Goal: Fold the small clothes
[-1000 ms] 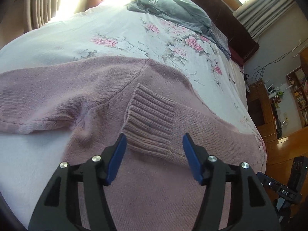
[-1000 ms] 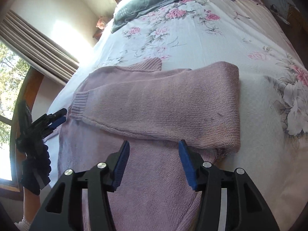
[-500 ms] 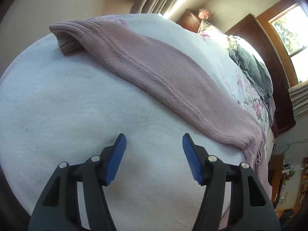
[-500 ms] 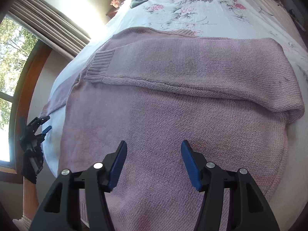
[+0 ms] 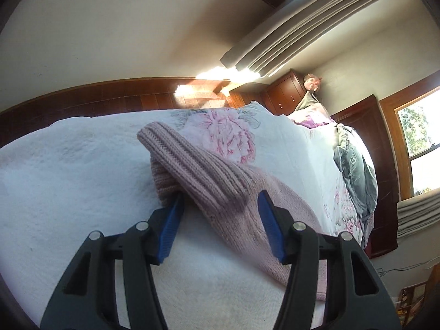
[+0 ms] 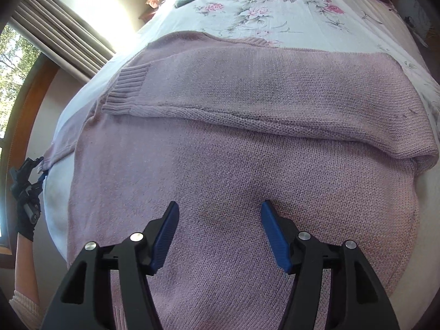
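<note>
Reaching for the outstretched sleeve, the left gripper sits with its fingers spread wide, straddling the ribbed cuff near the left edge of the bed; nothing is pinched yet, though one blue pad looks to be touching the knit. The right gripper is likewise released, pressed down on the body of the pink sweater, which lies flat across the bed with its other sleeve already folded across the chest.

Several things could spoil the fold from here. If the left fingers close too low, they may catch the white bedspread along with the cuff and drag it up. The cuff is doubled over on itself, so a shallow pinch might take only the top layer and let the sleeve unroll or slip out mid-swing. Should the right gripper lift before the sleeve is carried across, the loose knit body could slide, disturbing the sleeve already laid
</note>
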Demonstrator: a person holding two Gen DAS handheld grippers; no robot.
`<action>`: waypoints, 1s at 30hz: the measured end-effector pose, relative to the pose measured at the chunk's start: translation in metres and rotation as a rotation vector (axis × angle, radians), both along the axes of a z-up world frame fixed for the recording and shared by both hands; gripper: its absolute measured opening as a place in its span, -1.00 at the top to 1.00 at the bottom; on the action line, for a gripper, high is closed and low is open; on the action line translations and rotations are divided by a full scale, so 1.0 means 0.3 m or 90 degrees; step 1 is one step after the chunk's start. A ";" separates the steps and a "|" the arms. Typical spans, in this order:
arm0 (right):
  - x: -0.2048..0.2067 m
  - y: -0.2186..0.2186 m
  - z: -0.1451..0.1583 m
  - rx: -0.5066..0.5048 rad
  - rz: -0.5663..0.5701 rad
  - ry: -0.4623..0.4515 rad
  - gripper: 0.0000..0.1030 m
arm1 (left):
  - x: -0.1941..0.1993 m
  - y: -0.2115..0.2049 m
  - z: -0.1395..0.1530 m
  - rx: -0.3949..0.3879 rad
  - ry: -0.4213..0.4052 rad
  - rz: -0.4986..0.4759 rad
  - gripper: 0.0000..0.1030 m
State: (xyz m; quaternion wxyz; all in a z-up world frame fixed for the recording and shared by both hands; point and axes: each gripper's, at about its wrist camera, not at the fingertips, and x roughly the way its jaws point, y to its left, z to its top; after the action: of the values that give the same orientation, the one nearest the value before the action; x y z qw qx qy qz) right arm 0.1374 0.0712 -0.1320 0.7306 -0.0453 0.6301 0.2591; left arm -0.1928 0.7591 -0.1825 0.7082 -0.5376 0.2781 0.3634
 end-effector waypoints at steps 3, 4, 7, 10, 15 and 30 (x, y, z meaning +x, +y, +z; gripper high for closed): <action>-0.002 0.015 -0.005 -0.008 0.001 -0.003 -0.26 | 0.014 0.022 0.005 0.009 0.004 0.000 -0.01; -0.003 0.017 -0.005 -0.010 0.001 -0.005 -0.27 | 0.011 0.024 0.007 0.012 0.001 -0.002 0.11; -0.008 0.014 -0.001 -0.013 0.002 -0.008 -0.28 | 0.023 0.023 0.019 0.019 -0.014 -0.016 0.62; -0.009 0.008 0.005 -0.012 -0.002 -0.008 -0.26 | 0.062 -0.015 0.070 0.052 -0.018 -0.035 0.86; -0.018 -0.013 0.030 -0.006 -0.005 -0.011 -0.26 | 0.185 -0.136 0.209 0.131 -0.029 -0.106 0.86; -0.017 -0.174 0.121 -0.006 -0.026 -0.060 -0.26 | 0.732 -0.818 0.500 0.224 -0.120 -0.421 0.86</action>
State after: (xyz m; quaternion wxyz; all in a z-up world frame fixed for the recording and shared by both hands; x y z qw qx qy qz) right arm 0.1325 0.0189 -0.0957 0.7642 -0.0478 0.5971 0.2391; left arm 0.0267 0.5137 -0.0326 0.8910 -0.3207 0.3033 0.1065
